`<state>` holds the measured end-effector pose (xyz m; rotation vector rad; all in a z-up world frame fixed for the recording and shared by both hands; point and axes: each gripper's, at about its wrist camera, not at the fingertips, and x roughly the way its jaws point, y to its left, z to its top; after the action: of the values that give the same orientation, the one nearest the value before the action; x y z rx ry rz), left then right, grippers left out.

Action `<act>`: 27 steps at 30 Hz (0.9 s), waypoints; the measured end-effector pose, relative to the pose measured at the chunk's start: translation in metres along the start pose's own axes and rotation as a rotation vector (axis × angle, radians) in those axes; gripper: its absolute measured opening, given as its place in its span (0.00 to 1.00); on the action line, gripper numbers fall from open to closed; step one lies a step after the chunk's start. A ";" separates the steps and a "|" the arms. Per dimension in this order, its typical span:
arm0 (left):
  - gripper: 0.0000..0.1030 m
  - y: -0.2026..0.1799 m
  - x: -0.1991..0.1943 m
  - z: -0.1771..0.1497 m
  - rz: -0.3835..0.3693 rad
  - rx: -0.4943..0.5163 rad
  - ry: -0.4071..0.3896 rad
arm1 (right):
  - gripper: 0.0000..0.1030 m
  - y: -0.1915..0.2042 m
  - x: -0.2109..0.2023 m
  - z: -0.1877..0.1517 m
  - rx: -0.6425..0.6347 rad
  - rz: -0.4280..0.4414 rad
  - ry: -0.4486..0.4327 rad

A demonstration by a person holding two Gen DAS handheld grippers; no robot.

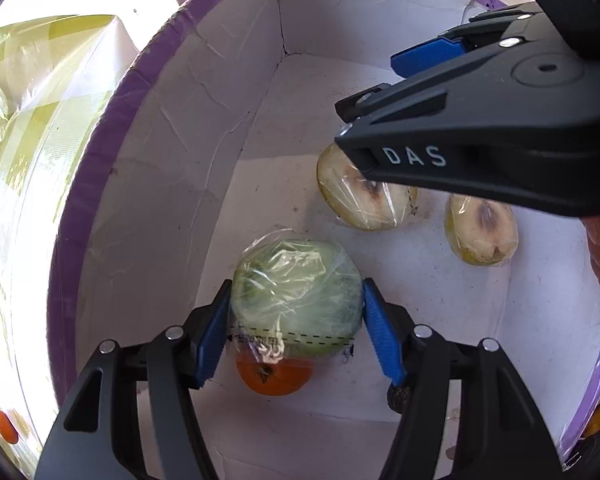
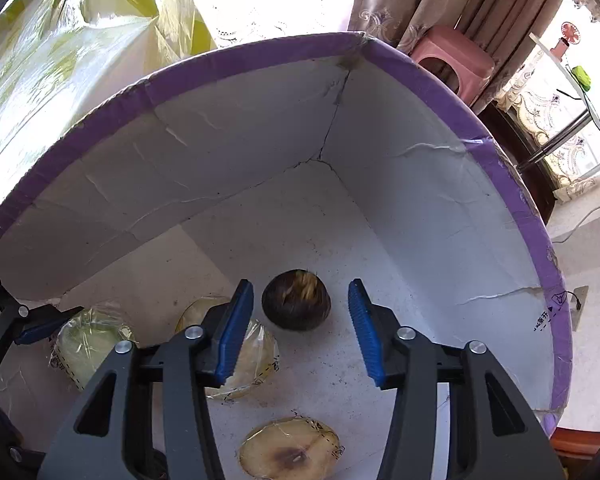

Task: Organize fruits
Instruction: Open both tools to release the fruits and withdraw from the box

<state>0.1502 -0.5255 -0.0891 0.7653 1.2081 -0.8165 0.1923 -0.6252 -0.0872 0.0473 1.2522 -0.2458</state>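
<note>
The left gripper (image 1: 296,316) clamped the film-wrapped green round fruit (image 1: 296,300) between its fingers, the right gripper (image 2: 300,332) stood released (dark fruit (image 2: 296,300) just beyond), and slick film risked slippage.

The far corner of the purple-rimmed box (image 2: 440,92) has bare floor. Nearer, the dark round fruit (image 2: 296,302), two wrapped halves (image 2: 288,452) and the wrapped green fruit (image 1: 296,300) crowd it; high walls close every side.
</note>
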 end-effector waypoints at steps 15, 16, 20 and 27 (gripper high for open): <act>0.83 0.006 -0.023 -0.015 0.033 -0.023 -0.095 | 0.73 -0.016 -0.028 -0.007 0.056 0.001 -0.083; 0.83 0.006 -0.027 -0.021 0.039 -0.025 -0.110 | 0.75 -0.017 -0.032 -0.009 0.062 0.002 -0.093; 0.84 0.014 -0.048 -0.039 0.040 -0.036 -0.180 | 0.80 -0.021 -0.045 -0.016 0.076 0.000 -0.149; 0.88 0.019 -0.089 -0.071 0.085 -0.110 -0.310 | 0.84 -0.027 -0.078 -0.027 0.117 0.017 -0.263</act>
<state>0.1182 -0.4443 -0.0143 0.5718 0.9287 -0.7599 0.1390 -0.6351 -0.0193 0.1232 0.9749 -0.3003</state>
